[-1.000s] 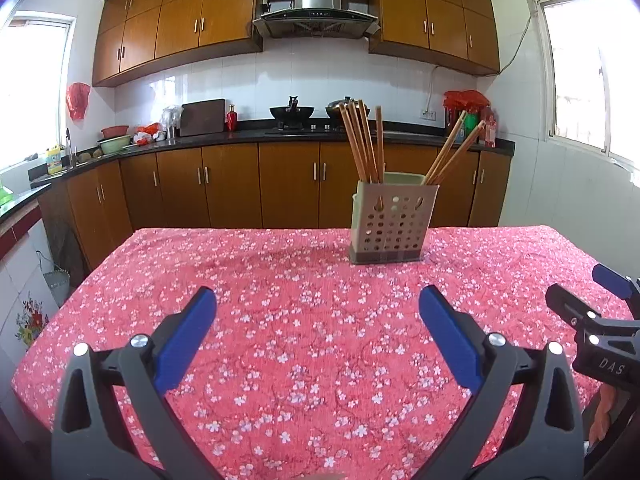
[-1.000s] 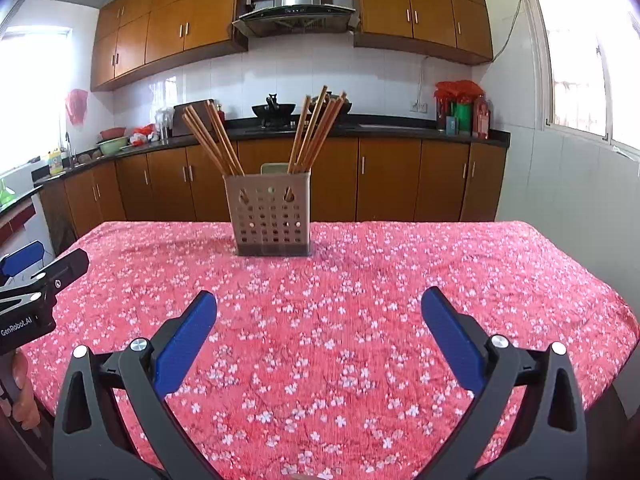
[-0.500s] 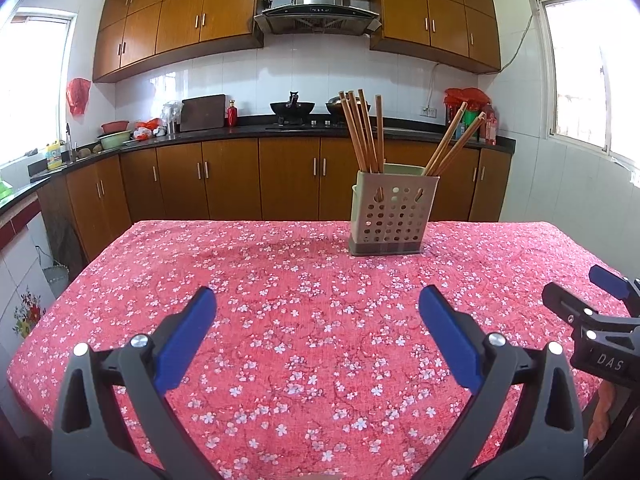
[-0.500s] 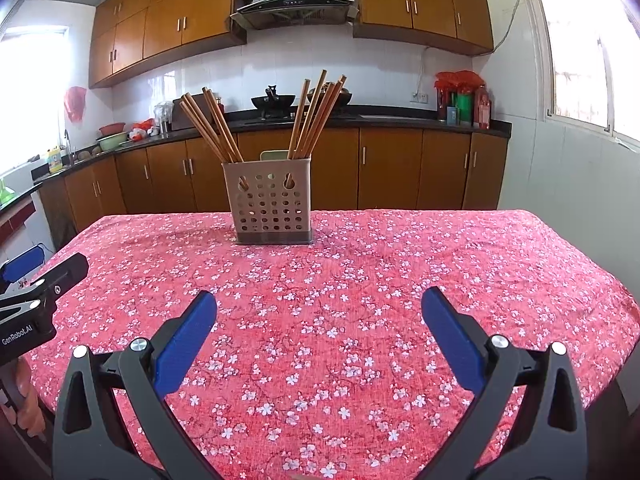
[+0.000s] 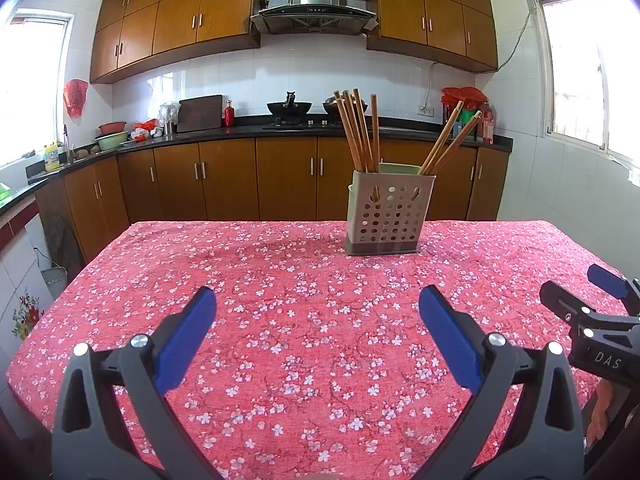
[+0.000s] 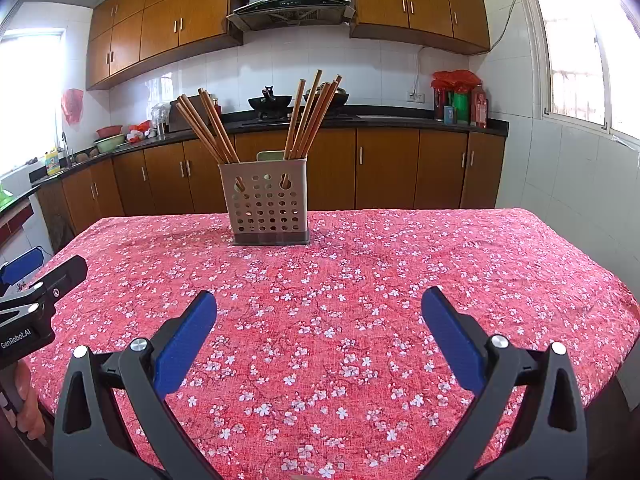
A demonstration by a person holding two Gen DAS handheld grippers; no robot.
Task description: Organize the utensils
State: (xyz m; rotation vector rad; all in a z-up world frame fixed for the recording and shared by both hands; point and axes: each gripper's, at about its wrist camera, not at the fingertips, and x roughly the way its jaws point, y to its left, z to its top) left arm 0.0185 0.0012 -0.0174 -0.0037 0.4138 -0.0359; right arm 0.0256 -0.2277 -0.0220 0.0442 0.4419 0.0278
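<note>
Both cameras sit a little higher than a second ago, so the utensil holder (image 5: 385, 213) appears lower in each view, while the grippers keep much the same distance from it. It stands upright toward the far side of the counter (image 5: 280, 320), on the red flowered cloth, with one bunch of chopsticks (image 5: 357, 132) in its left compartment and another bunch (image 5: 448, 142) leaning out of the right. The left gripper (image 5: 316, 332) and right gripper (image 6: 318, 334) hang well short of it, fingers (image 6: 186, 342) spread wide and holding nothing. No loose utensil shows on the cloth, so the job looks close to finished. The likeliest trouble is a clumsy reach: the holder looks light and top-heavy with long sticks, and a finger catching a leaning chopstick could tip it or drag it across the cloth. Pinching a single stick could also lift its neighbours.
</note>
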